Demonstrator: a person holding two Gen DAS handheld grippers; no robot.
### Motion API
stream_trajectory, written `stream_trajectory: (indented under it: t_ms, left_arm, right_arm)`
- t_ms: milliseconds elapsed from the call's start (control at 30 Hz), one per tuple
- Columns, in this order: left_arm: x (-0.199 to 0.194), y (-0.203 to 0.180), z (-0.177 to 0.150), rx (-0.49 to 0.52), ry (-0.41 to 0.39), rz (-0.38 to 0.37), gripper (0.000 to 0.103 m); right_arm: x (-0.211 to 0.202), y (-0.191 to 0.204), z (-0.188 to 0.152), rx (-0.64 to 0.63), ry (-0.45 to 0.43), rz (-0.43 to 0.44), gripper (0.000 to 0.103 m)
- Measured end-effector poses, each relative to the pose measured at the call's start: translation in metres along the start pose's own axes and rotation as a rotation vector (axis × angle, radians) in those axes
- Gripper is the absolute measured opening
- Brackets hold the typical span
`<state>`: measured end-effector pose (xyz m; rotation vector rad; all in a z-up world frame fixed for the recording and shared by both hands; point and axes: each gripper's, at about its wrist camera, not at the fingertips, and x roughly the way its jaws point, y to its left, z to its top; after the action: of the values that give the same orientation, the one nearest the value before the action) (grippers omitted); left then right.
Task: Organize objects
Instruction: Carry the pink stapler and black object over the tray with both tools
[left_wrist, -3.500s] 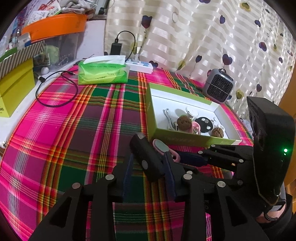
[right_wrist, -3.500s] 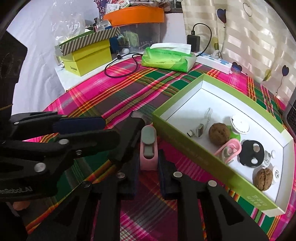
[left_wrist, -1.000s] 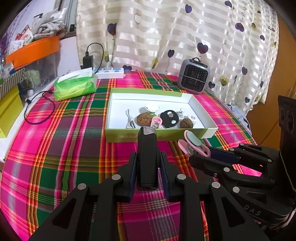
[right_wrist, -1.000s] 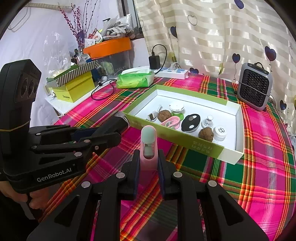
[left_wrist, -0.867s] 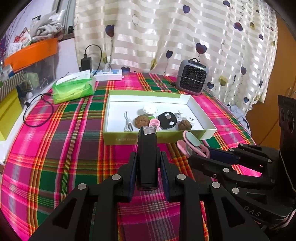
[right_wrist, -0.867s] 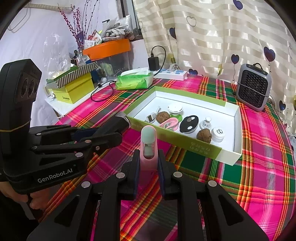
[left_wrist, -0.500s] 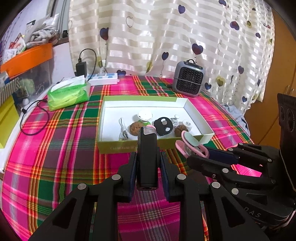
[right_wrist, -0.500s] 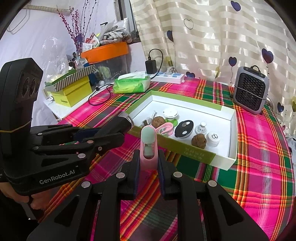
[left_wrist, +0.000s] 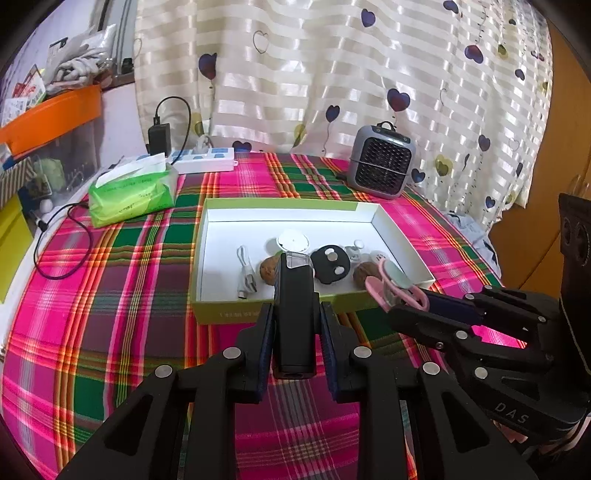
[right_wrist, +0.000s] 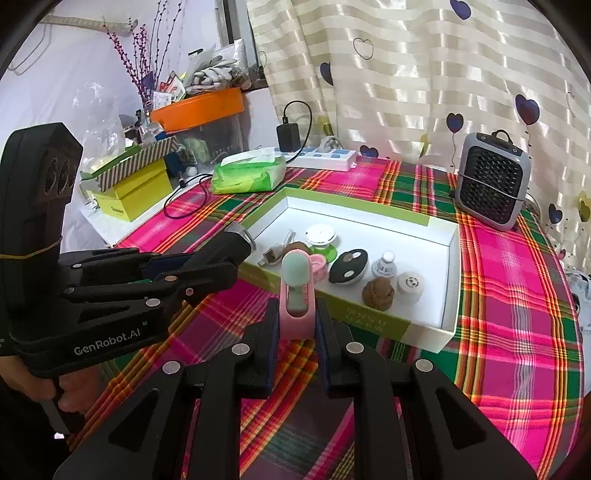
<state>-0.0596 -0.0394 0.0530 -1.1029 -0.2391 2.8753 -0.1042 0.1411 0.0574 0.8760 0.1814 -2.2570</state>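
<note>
- "GenRobot.AI" in pale letters runs along the black side of the left claw (right_wrist: 236, 254), low on its body near the handle, seen from the right wrist.
- "DAS" in grey letters stands on the black body of the right claw (left_wrist: 397, 295), seen from the left wrist; more letters may lie before it, hidden by the frame.
- The green tray (right_wrist: 373, 325) bears a line of pale print on its near wall, too small to read.
- The yellow box (right_wrist: 129, 199) carries a short dark word on its front, too blurred to make out.
- The tissue pack (left_wrist: 133, 192) has faint printing on its wrapper, not legible.
</note>
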Motion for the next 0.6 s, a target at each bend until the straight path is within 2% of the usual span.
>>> stream_trajectory:
  t_ms: [600]
  left_arm:
    - [0.025,-0.001,0.025,0.028,0.004,0.021,0.022]
  right_arm:
    - [0.020,-0.024,0.017,0.023,0.011,-0.052,0.018]
